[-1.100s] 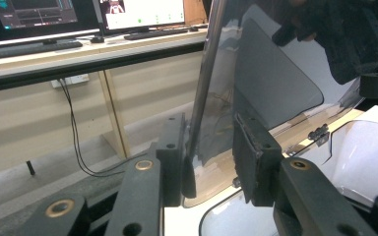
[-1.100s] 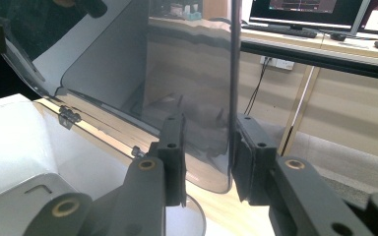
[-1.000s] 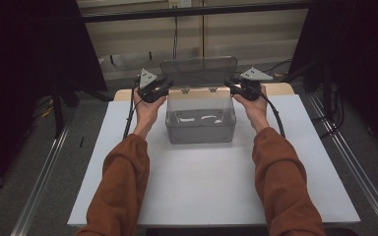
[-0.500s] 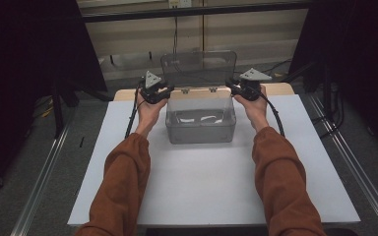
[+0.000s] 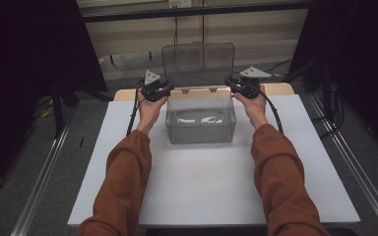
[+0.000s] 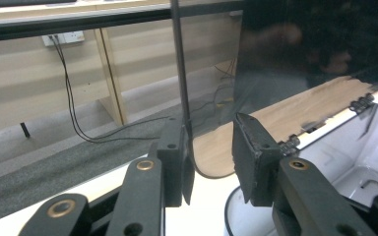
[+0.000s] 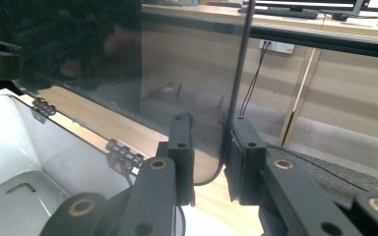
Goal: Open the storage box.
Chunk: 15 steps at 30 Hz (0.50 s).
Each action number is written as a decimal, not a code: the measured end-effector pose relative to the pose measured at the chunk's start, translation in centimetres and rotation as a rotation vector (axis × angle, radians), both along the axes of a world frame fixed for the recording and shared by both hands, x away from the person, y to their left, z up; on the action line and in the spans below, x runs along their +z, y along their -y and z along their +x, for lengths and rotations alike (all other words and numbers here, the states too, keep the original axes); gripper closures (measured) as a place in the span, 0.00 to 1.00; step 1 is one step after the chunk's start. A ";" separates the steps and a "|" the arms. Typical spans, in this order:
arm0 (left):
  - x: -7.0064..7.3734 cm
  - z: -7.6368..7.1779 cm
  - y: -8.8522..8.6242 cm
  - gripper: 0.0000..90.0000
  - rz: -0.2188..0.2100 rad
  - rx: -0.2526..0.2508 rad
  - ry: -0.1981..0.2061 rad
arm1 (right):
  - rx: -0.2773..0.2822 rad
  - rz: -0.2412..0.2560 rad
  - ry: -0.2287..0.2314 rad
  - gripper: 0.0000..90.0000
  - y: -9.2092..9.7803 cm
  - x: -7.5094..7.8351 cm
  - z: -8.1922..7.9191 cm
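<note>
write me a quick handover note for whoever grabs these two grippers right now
Left gripper: at the left edge of the clear lid, jaws astride that edge with a gap on one side, so not clamped.
Right gripper: at the lid's right edge, jaws close around it; whether they pinch it I cannot tell.
Things: the clear box sits at the far middle of the white table, its hinged lid standing upright behind it. Something pale lies on the box floor, too blurred to name.
Done: lid is raised.
Left: probably let go of the lid and move on to the box contents.
</note>
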<state>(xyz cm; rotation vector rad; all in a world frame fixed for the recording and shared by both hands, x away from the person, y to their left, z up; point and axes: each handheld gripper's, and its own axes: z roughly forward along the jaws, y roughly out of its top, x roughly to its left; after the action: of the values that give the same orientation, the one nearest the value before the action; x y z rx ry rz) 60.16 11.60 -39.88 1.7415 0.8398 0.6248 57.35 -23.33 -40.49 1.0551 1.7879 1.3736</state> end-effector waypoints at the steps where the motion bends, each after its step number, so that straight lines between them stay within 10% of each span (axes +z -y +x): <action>1: -0.1 0.1 0.0 0.75 -0.009 0.003 -0.002 | 0.000 0.000 0.000 0.83 0.0 0.0 0.0; 15: -0.1 1.1 0.4 0.74 -0.040 0.029 -0.071 | -0.023 0.049 -0.068 0.80 0.0 0.0 0.9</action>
<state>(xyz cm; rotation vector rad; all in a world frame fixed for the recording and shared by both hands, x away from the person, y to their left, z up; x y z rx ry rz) 61.27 11.22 -39.99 1.7261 0.9221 0.5638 58.29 -23.31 -40.48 1.1576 1.7924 1.3896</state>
